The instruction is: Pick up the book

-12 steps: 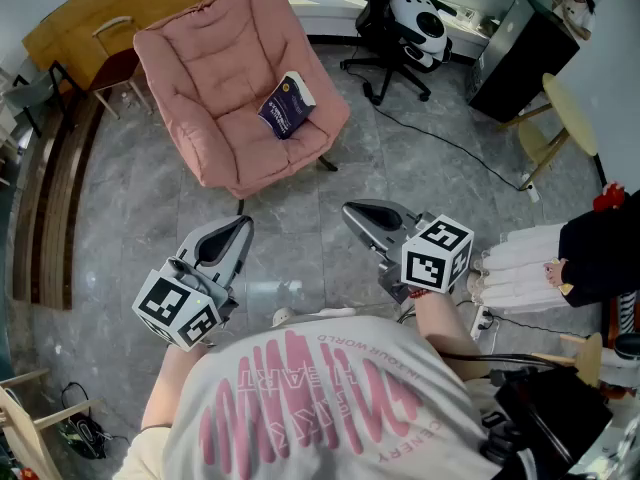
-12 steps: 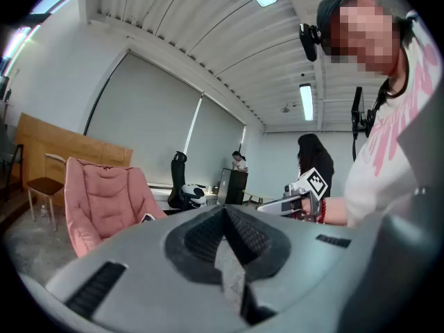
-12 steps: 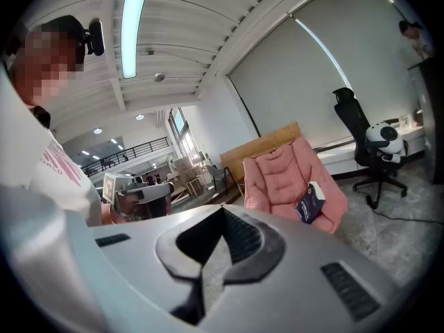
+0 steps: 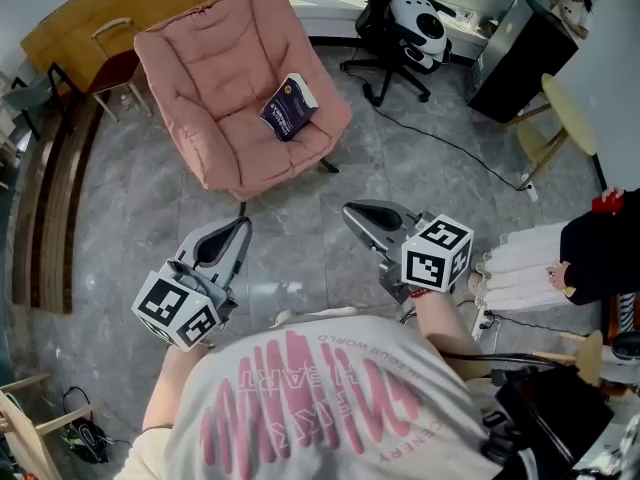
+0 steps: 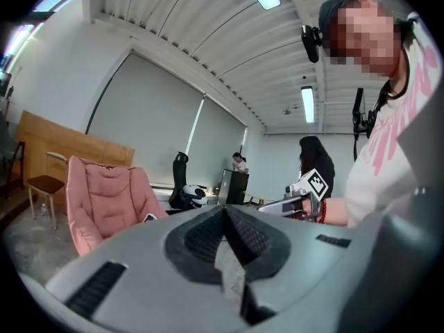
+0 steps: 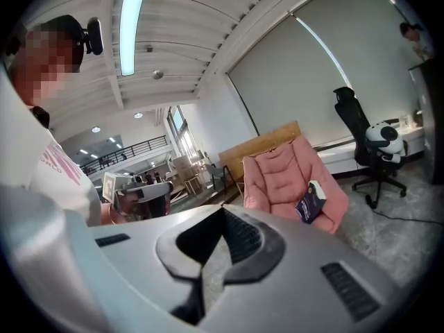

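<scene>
Nothing has moved: left gripper [image 4: 242,225] and right gripper [image 4: 350,210] hover near-level, closed, empty, facing the book [image 4: 288,107].

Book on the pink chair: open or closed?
Closed. The book lies on the pink chair seat, dark cover facing up, pages showing only as a white edge.

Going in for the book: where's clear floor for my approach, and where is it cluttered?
Bare grey floor runs from the left tongs and right tongs straight to the pink armchair. The seat cushion left of the book is free too. Crowded: office chair and a floor cable on the right, wooden chair on the left.
</scene>
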Available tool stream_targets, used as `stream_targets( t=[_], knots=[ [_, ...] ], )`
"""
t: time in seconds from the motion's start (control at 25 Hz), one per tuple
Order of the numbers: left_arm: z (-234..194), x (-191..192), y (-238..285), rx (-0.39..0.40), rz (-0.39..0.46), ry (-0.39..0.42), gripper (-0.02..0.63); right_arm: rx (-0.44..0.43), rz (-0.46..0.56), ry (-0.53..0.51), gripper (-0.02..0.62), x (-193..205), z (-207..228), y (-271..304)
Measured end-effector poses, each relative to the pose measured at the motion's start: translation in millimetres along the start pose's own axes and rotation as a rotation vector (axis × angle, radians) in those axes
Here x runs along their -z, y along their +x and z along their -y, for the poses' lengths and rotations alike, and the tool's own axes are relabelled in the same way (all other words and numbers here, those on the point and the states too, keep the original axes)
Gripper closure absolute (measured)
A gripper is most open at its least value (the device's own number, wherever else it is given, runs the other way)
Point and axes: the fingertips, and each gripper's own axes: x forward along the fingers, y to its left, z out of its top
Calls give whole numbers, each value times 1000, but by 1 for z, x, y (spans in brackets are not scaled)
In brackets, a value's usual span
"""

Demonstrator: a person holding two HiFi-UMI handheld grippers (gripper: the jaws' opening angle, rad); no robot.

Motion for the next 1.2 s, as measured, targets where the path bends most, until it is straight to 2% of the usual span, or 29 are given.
stream_targets(
  t=[0.36, 0.64, 0.92, 1.2],
  knots=[
    [-21, -6, -7, 17, 13, 16, 600, -14, 31, 29, 584, -10, -7, 19],
    [-42, 3, -24, 34, -4, 25, 600, -30, 60, 52, 584, -6, -20, 48],
    [-57, 0, -39, 48, 83, -64, 600, -19, -2, 81, 584, 8, -14, 68],
    [-85, 7, -36, -26, 58, -78, 600, -79, -67, 75, 584, 10, -16, 96]
  ],
)
